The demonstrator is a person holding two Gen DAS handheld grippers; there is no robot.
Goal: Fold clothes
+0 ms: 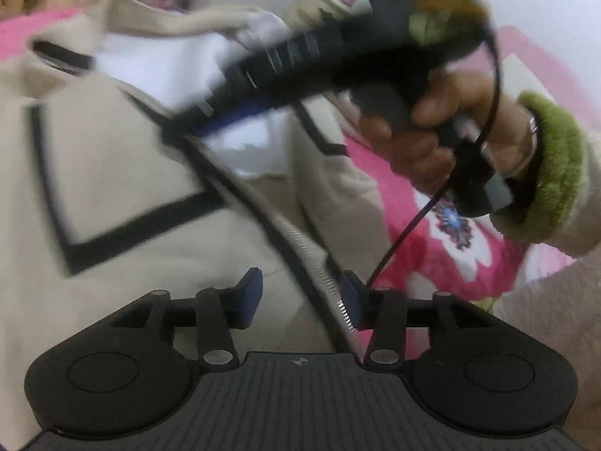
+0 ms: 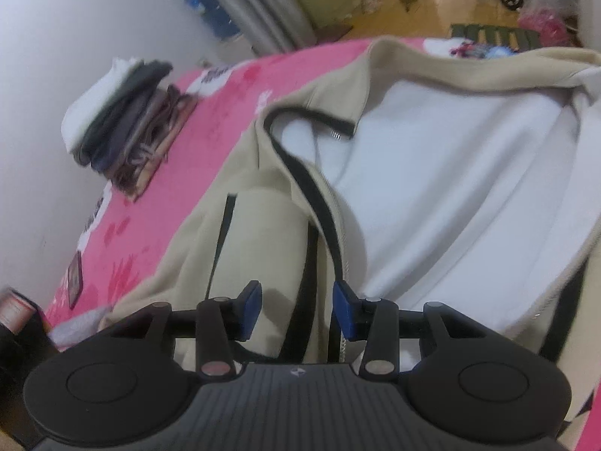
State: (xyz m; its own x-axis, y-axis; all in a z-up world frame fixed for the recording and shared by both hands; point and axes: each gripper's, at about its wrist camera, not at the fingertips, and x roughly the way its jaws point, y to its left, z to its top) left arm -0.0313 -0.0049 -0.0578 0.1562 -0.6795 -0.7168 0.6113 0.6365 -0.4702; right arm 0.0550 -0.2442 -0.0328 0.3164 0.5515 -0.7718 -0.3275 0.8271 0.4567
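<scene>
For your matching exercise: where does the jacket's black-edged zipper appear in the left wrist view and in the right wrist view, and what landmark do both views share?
Left wrist view: the zipper runs diagonally from the upper middle down to between the open jaws of the left gripper.
Right wrist view: the zipper curves from the collar down the centre to the open jaws of the right gripper.
Shared landmark: the jacket's white lining, over the pink bedsheet.

Open pink bedspread [image 2: 210, 143] is seen between the jacket [image 2: 263, 225] and the stack of folded clothes [image 2: 124, 127] by the wall. Above the jacket, passage is blocked by the right gripper [image 1: 195, 112] and hand [image 1: 432, 127].
</scene>
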